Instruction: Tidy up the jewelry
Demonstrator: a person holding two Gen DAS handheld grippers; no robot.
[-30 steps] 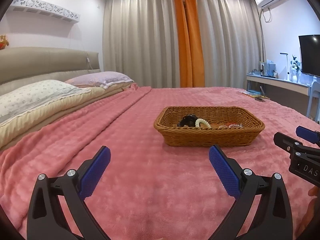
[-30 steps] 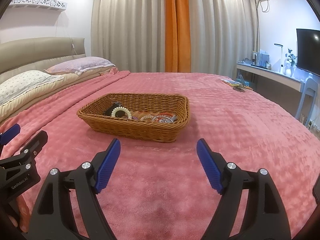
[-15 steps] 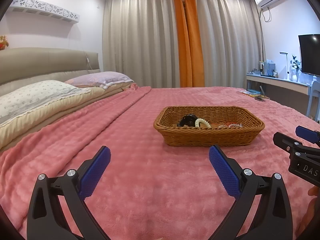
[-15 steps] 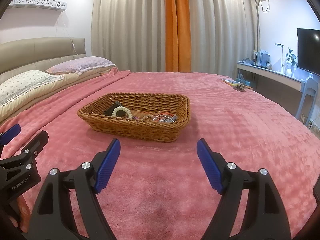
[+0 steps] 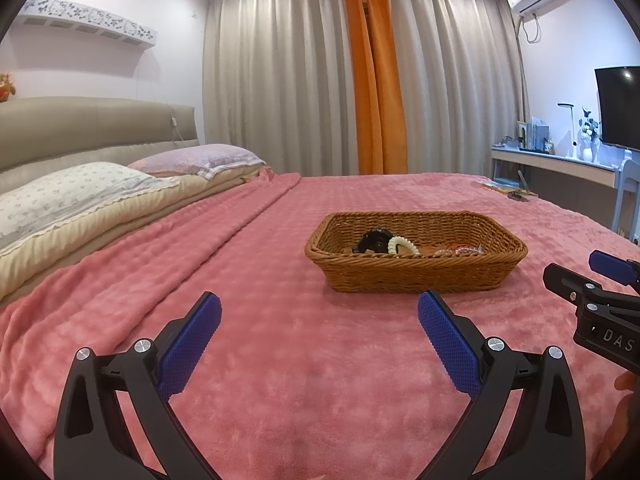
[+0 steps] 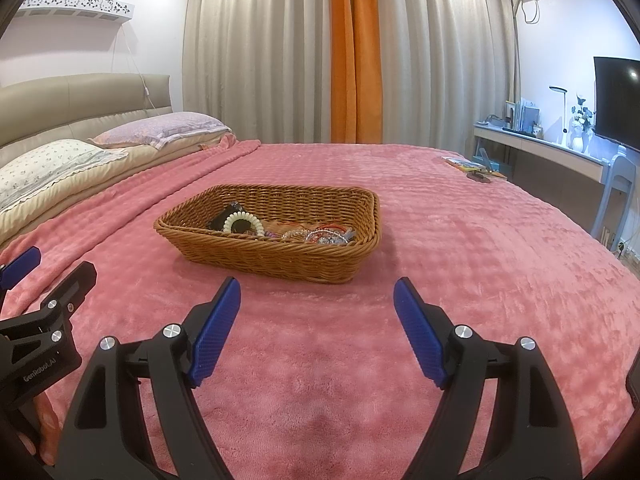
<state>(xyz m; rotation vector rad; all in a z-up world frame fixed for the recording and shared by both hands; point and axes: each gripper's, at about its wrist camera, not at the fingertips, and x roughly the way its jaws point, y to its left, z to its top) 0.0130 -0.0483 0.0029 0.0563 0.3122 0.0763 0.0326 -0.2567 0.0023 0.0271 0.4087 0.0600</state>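
Observation:
A brown wicker basket point(image 5: 416, 276) point(image 6: 280, 256) rests on the pink bed blanket. Inside lie a cream spiral hair tie point(image 5: 402, 245) point(image 6: 243, 224), a black item point(image 5: 372, 240), and a heap of beaded bracelets point(image 6: 320, 236). My left gripper point(image 5: 320, 312) hovers open just short of the basket, with nothing between its blue pads. My right gripper point(image 6: 317, 296) is likewise open and empty, a little in front of the basket. Each gripper shows at the edge of the other's view.
The pink blanket point(image 6: 480, 248) covers the whole bed. Pillows point(image 5: 80, 196) line the headboard at left. Small flat items point(image 6: 474, 168) lie near the bed's far right edge. A desk point(image 6: 540, 148) and chair stand beyond, with curtains behind.

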